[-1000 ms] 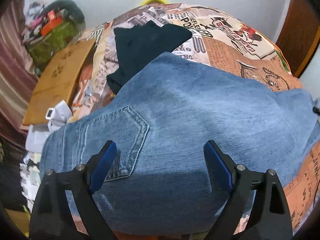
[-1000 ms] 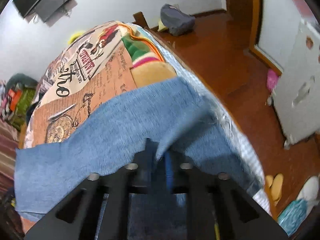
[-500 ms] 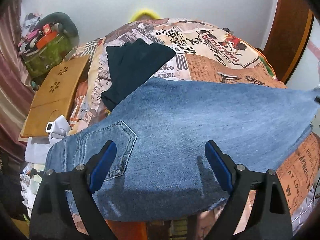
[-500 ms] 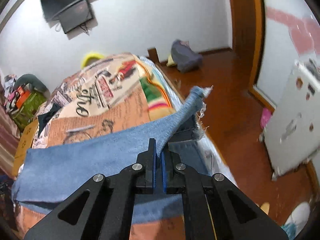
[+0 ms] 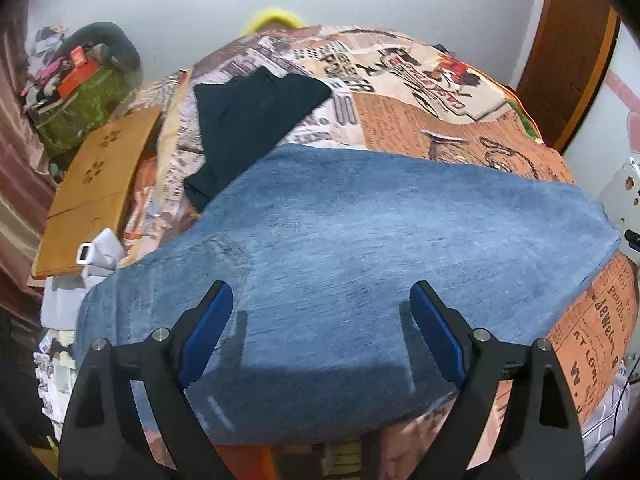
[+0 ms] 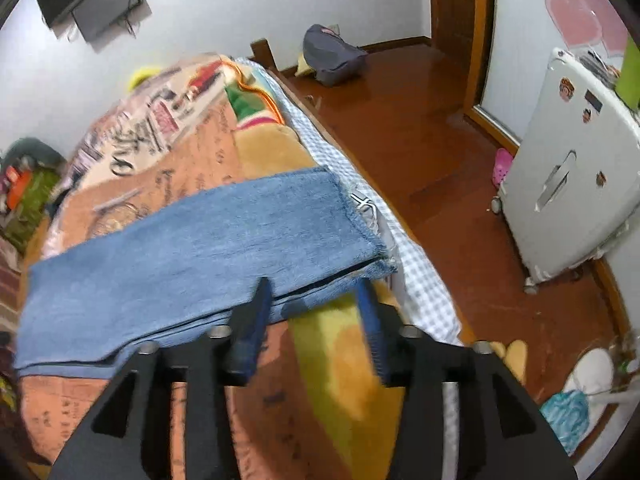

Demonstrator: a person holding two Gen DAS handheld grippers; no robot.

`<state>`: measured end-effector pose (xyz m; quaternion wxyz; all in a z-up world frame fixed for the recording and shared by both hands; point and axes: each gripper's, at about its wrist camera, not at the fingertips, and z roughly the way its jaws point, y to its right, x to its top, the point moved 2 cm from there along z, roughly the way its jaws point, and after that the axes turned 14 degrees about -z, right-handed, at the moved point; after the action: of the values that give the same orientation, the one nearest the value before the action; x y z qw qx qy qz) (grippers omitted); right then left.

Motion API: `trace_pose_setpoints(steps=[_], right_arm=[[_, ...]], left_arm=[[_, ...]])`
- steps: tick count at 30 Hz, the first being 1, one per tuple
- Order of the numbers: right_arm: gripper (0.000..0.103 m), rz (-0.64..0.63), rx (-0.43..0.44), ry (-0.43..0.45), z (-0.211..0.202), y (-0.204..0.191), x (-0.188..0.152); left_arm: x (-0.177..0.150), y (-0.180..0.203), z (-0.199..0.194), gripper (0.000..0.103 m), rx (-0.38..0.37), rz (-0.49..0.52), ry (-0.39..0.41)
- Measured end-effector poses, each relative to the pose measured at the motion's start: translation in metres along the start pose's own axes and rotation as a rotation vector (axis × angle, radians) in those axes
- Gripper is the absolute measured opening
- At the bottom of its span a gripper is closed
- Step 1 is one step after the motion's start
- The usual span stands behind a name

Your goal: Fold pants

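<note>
My right gripper [image 6: 316, 304] has just been opening; its jaws stand apart, empty. The hem it pinched a moment ago now lies flat. The jeans [image 5: 380, 248] rest folded lengthwise across the bed [image 5: 460, 128]. My left gripper [image 5: 320, 312] hovers wide open above them.

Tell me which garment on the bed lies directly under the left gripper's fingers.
The blue jeans, spread across the bed's near edge below the open left gripper. The dark folded garment lies further back, beyond the jeans.
</note>
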<state>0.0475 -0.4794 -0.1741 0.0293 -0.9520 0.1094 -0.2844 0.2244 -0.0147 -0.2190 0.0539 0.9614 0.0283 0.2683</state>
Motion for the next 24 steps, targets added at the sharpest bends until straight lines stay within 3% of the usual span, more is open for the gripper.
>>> trace_pose_setpoints(steps=[5,10,18,24], right_arm=[[0.056,-0.001,0.101,0.028,-0.005,-0.026,-0.004],[0.06,0.041,0.2,0.021,0.006,-0.04,-0.009],[0.064,0.232,0.22,-0.047,0.045,-0.006,-0.012],[0.063,0.258,0.169,-0.042,0.064,0.012,0.0]], left_arm=[[-0.004,0.028,0.027,0.091,-0.053,0.027,-0.093],[0.0,0.062,0.041,0.099,-0.072,0.049,-0.111],[0.0,0.124,0.06,0.101,-0.099,0.166,-0.161],[-0.004,0.163,0.074,0.101,-0.082,0.24,-0.179]])
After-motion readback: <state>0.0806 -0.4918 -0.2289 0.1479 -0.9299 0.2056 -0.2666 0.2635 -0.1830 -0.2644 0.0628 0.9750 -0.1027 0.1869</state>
